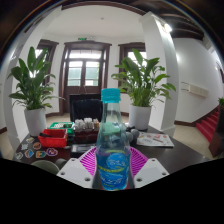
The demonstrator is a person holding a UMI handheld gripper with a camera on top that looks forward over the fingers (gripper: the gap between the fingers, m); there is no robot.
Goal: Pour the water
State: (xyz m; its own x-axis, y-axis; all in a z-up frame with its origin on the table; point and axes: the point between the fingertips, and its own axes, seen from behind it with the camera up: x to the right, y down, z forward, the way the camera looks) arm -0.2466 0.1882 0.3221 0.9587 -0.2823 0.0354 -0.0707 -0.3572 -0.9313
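The gripper point(111, 167) holds a water bottle point(112, 148) upright between both pads. On the far surface point(180, 152) two potted plants point(145, 85) stand left and right.

This looks like a big hall or lobby — not a kitchen. There are tall dark wooden doors point(83, 72) with glass panes, white walls and a high ceiling. Two big leafy plants point(33, 82) stand in white pots — one at each side. Red stairs point(207, 126) go up at the side.
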